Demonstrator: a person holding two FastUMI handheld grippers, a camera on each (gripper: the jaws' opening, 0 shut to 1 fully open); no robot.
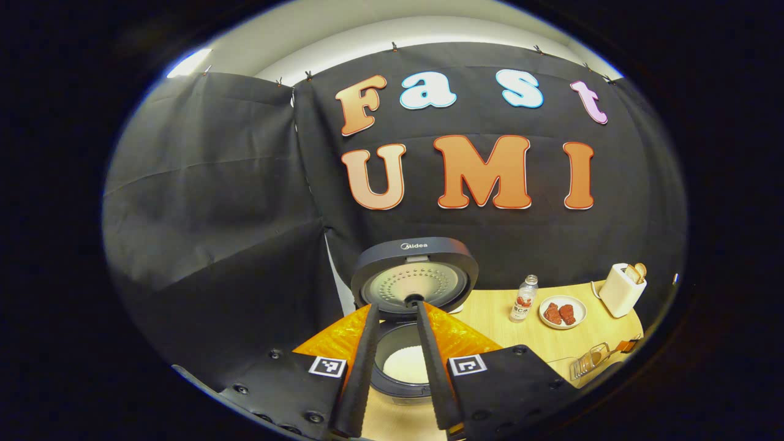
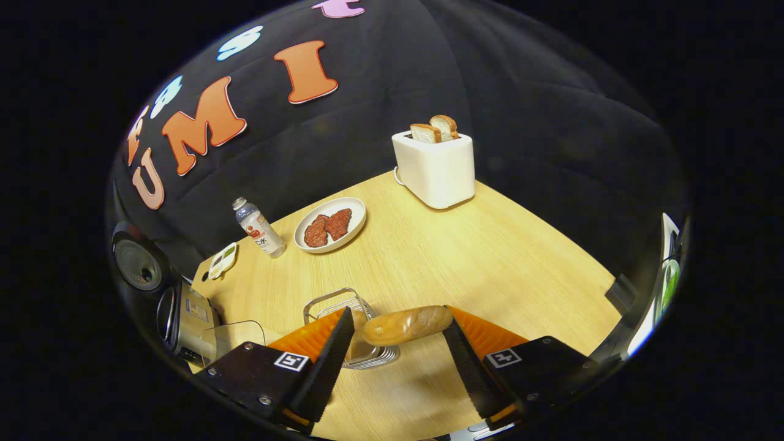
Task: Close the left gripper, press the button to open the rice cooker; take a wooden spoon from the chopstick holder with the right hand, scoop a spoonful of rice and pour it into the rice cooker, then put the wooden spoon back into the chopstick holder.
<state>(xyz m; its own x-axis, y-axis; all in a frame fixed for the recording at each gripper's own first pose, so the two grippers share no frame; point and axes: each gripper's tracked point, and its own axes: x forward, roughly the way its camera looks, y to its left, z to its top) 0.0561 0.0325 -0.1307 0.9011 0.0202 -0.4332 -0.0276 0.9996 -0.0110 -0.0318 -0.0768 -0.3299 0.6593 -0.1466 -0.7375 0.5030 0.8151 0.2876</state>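
The rice cooker (image 1: 414,288) stands with its lid raised, and something white lies in its inner pot (image 1: 405,365). My left gripper (image 1: 396,305) hovers just in front of it, its fingers a narrow gap apart and holding nothing. In the right gripper view, the wooden spoon (image 2: 407,324) stands in the wire chopstick holder (image 2: 331,306) with its bowl end up. My right gripper (image 2: 398,318) is open around that bowl. The right fingertip is at the spoon's edge and the other stays apart. The cooker (image 2: 177,318) shows at the left rim of the right gripper view.
On the wooden table (image 2: 490,263) stand a white toaster (image 2: 436,168) with bread, a plate of red meat (image 2: 329,224), a small bottle (image 2: 257,228) and a clear container (image 2: 233,337) beside the cooker. The holder (image 1: 589,361) appears right of the cooker.
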